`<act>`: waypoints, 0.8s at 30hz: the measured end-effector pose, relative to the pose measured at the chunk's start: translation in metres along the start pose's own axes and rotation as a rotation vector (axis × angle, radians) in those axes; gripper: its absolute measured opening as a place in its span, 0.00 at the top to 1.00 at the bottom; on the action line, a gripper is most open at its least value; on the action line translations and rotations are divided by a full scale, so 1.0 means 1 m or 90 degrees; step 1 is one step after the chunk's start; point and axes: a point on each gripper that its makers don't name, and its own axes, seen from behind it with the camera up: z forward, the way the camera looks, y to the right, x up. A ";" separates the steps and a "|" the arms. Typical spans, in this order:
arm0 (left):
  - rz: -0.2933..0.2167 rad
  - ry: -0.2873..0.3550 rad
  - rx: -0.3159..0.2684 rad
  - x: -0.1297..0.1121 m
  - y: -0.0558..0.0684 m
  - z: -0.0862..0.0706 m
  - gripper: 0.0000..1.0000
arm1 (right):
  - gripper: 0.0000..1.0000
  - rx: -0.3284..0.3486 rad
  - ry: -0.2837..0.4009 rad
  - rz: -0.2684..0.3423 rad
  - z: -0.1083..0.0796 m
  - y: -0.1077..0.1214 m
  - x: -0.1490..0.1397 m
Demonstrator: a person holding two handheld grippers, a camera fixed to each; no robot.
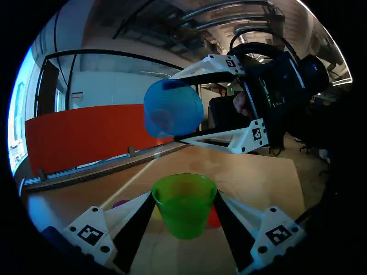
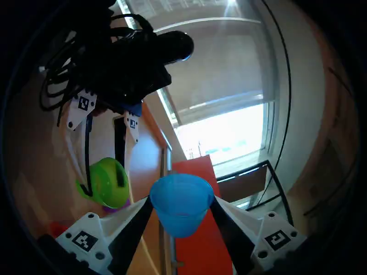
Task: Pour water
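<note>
Left gripper view: my left tool (image 1: 184, 196) is partly closed, both fingers pressed on a green cup (image 1: 184, 215) held upright at bottom centre, with the wooden surface (image 1: 261, 174) behind it. The cup's lower part looks darker; I cannot tell whether that is water. Higher, at upper centre, the right tool (image 1: 176, 110) clamps a blue cup (image 1: 173, 103) tipped on its side, mouth toward my camera, with a hand (image 1: 241, 103) behind it. A purple thing (image 1: 120, 203) and a red thing (image 1: 214, 221) lie just behind the green cup. Right gripper view puts the blue cup at bottom centre between its fingers and the green cup at lower left, and adds a bright window (image 2: 220, 137).
</note>
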 end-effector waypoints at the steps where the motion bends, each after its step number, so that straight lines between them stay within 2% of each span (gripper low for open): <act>1: 0.001 -0.001 0.000 0.000 0.000 0.000 0.13 | 0.09 -0.002 0.001 0.015 -0.001 0.000 -0.001; 9: 0.005 -0.005 0.001 0.001 0.000 -0.001 0.13 | 0.09 -0.007 0.002 0.136 -0.008 -0.008 -0.007; 24: 0.009 -0.014 0.004 0.000 0.000 -0.002 0.13 | 0.09 0.023 -0.007 0.376 -0.015 -0.024 -0.012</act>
